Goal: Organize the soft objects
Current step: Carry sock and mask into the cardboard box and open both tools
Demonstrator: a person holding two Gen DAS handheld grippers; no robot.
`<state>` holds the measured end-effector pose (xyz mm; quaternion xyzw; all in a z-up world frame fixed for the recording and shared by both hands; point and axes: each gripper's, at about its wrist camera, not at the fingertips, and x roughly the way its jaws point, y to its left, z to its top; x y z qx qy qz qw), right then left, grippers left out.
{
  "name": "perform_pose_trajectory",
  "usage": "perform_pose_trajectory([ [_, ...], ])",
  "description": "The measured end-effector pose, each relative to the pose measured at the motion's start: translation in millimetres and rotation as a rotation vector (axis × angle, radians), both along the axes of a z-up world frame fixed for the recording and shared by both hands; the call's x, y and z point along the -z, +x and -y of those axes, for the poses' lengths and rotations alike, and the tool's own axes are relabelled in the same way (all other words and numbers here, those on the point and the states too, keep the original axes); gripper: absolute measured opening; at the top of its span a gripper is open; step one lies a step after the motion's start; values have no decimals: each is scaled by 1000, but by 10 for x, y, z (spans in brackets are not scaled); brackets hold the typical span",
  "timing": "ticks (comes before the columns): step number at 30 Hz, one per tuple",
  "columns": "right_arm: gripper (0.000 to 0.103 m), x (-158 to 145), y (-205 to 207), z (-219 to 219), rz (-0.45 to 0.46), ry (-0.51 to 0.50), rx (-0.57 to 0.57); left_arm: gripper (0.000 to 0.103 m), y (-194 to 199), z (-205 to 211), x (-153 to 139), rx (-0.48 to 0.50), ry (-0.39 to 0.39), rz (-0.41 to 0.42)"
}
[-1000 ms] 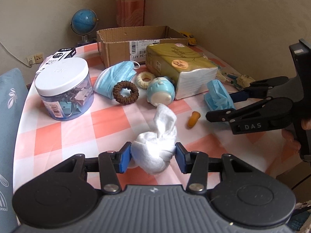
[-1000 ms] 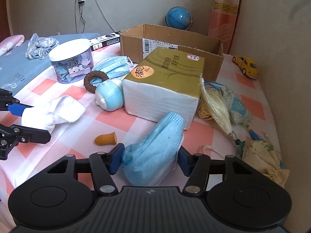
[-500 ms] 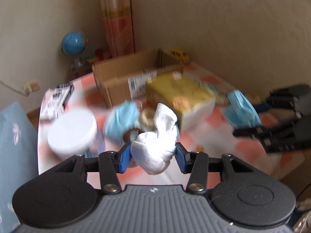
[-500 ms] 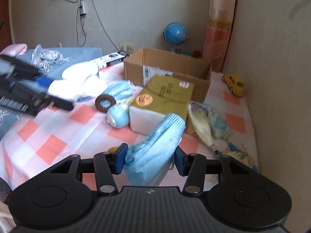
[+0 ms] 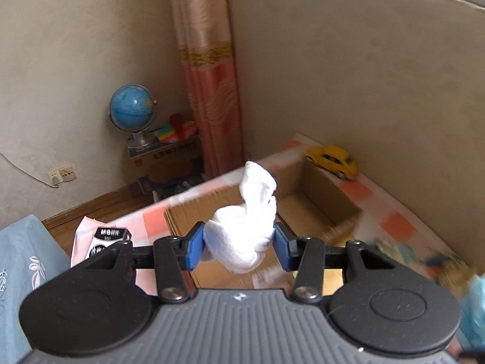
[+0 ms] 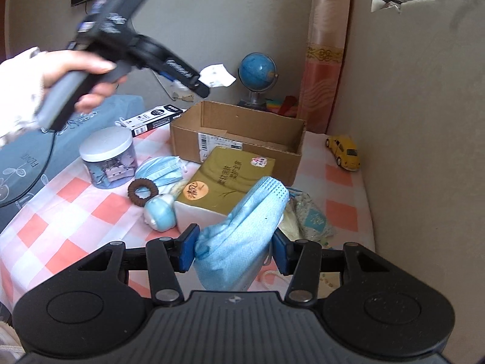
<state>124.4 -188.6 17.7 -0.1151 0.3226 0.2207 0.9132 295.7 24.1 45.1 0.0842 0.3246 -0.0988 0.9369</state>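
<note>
Left gripper clamped on a bunched white sock, blue pads pressed into both sides of it, raised above the open cardboard box at the far end of the checked tabletop; sock's loose end sticking up and away from the fingers. Seen from the right wrist view, same gripper held high at far left in the person's left hand, white cloth poking out past its fingertips, above the box's left side. Right gripper closed on a crumpled blue face mask, pinched between the blue pads, lifted clear of the tabletop at the near edge, its upper end rising in front of the olive tissue pack. Tissue pack lying just in front of the box, touching or nearly touching its near wall. Left of the pack: a second blue mask, a brown hair scrunchie just beside it, a small pale-blue round toy near the pack's left corner, and a clear jar with white lid holding binder clips farther left. Yellow toy car at far right beside the wall, well apart from the box. Blue globe beyond the box, next to the pink curtain. Box interior bare brown cardboard where visible.
</note>
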Motion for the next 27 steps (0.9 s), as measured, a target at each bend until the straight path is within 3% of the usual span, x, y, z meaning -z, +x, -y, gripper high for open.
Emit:
perform_pose_trajectory([
  [2, 55, -11, 21, 12, 6, -3, 9, 54, 152, 2, 48, -26, 11, -4],
  [5, 55, -31, 48, 32, 10, 2, 20, 85, 230, -24, 118, -65, 17, -6],
  [6, 55, -36, 52, 33, 11, 2, 21, 87, 234, -61, 129, -76, 10, -2],
  [10, 55, -47, 86, 8, 15, -3, 19, 88, 46, -143, 142, -86, -20, -17],
  [18, 55, -140, 286, -131, 34, -13, 3, 96, -890, -216, 152, -65, -90, 10],
  [27, 55, -283, 977, -350, 38, -14, -11, 98, -1634, -313, 256, -124, -111, 73],
])
